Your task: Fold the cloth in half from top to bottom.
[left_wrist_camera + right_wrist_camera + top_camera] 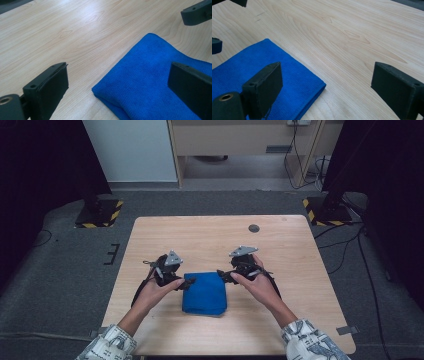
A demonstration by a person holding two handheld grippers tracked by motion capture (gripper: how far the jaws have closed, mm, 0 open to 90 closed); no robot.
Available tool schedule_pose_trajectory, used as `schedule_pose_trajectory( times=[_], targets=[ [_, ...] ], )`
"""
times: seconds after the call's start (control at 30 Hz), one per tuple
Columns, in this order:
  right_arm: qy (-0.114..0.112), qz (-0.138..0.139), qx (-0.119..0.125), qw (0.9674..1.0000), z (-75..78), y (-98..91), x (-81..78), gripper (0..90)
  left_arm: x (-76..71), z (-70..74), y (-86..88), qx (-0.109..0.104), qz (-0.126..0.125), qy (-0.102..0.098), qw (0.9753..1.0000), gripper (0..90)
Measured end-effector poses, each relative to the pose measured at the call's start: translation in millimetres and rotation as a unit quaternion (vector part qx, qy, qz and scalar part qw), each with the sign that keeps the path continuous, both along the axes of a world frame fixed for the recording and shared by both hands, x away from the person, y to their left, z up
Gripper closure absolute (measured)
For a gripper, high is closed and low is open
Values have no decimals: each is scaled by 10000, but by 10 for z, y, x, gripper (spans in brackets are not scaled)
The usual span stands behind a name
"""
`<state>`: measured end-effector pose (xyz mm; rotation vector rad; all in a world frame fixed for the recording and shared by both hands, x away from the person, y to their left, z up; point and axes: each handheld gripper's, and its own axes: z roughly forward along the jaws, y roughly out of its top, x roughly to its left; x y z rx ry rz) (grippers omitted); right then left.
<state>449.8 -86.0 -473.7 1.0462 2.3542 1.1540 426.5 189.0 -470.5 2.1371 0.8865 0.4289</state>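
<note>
Blue cloth (205, 293) lies folded flat on the wooden table (210, 237) near the front edge, left gripper (184, 283) and right gripper (223, 276) flank its 2 far corners, jaws apart, gripping nothing, so folding looks done or paused.

The folded blue cloth (205, 293) looks like soft, matt, finely napped microfibre. Under it, the table (210, 237) is pale wood-grain laminate, smooth with a faint sheen. Either side of the cloth, the left gripper (184, 283) and right gripper (223, 275) look like matt black plastic, each topped with a grey metal plate.
</note>
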Motion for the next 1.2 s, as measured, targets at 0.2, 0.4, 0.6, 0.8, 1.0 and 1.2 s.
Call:
schedule_pose_trajectory(
  times=[0.2, 0.4, 0.6, 0.8, 1.0, 1.2],
  targets=[
    [36, -138, 14, 9999, -8, -72, 52, 103, 47, -17, 64, -20, 107, 17, 9999, 29],
    [43, -332, -3, 9994, 12, -197, 124, 101, 88, -11, 200, -62, 274, 3, 9996, 29],
    [-9, -390, 39, 9992, 62, -289, 147, 96, 112, -12, 304, -27, 374, 8, 9993, 29],
    [-59, -535, 78, 9985, 84, -467, 158, 90, 133, -20, 444, -49, 532, 9, 9986, 29],
    [-46, -664, 123, 9977, 80, -590, 159, 89, 128, -36, 547, -6, 618, 15, 9981, 29],
    [-42, -760, 124, 9970, 62, -692, 165, 87, 125, -50, 654, -7, 727, 20, 9974, 29]
  ],
)
